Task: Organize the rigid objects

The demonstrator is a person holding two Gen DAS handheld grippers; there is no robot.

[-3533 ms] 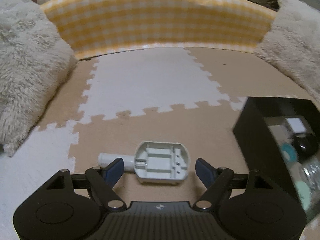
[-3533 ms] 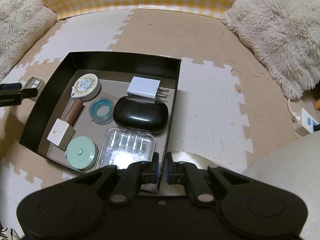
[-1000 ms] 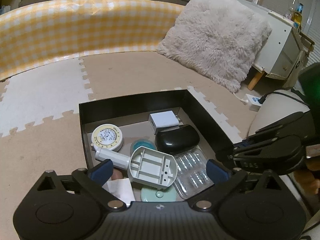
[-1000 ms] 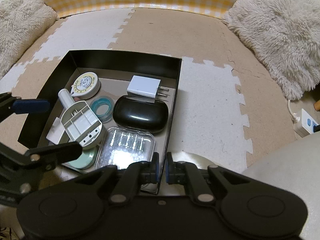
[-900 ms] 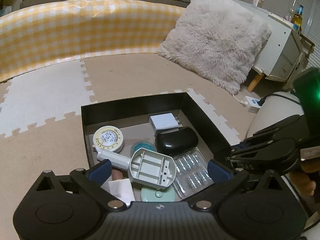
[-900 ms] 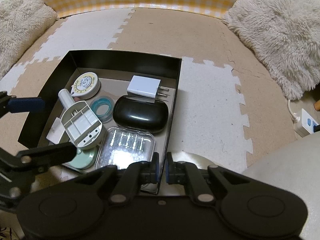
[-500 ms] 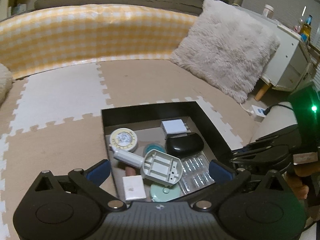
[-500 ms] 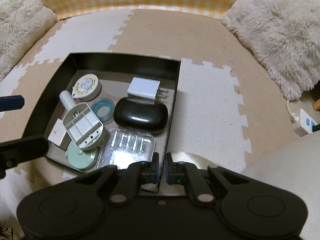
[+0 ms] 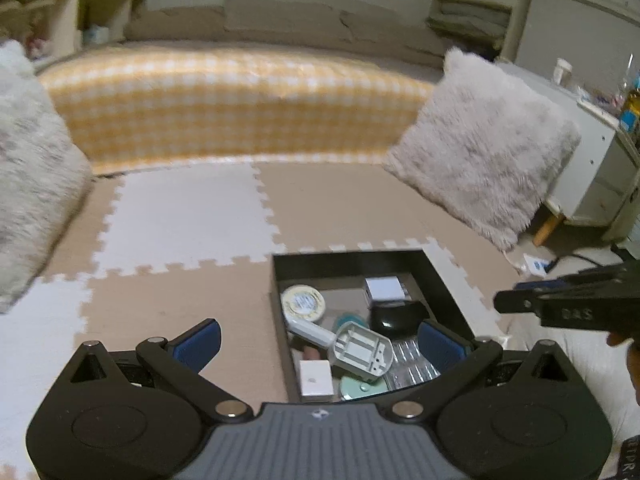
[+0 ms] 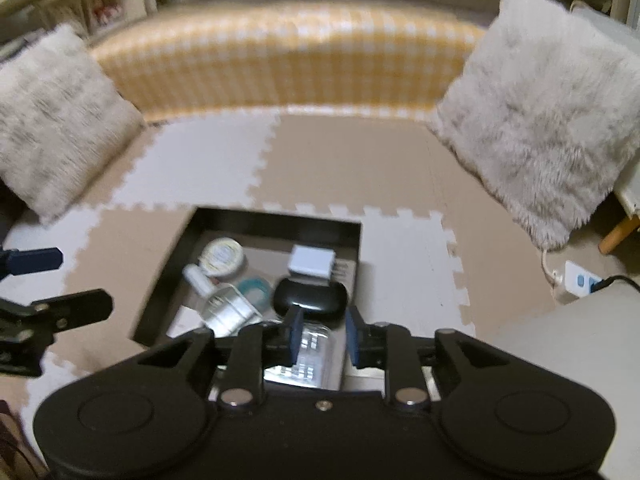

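Left gripper (image 9: 318, 342) stood wide open and empty above the black rectangular cardboard box (image 9: 438, 276), where the grey plastic handled part (image 9: 352, 346) lay tilted atop other items and could slide; right gripper (image 10: 322, 338) was opening, empty, risking snagging the box wall (image 10: 357, 258).

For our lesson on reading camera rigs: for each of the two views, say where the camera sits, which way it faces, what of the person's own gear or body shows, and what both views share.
Left wrist: sits on the left gripper, looking forward and down over the black box; its own open blue pads frame the view, and the right gripper shows at the right edge.
Right wrist: sits on the right gripper, jaws opening with nothing pressed between them, facing the same box; the left gripper shows at the left edge.
Shared: the box, the yellow checked cushion, the puzzle mat.
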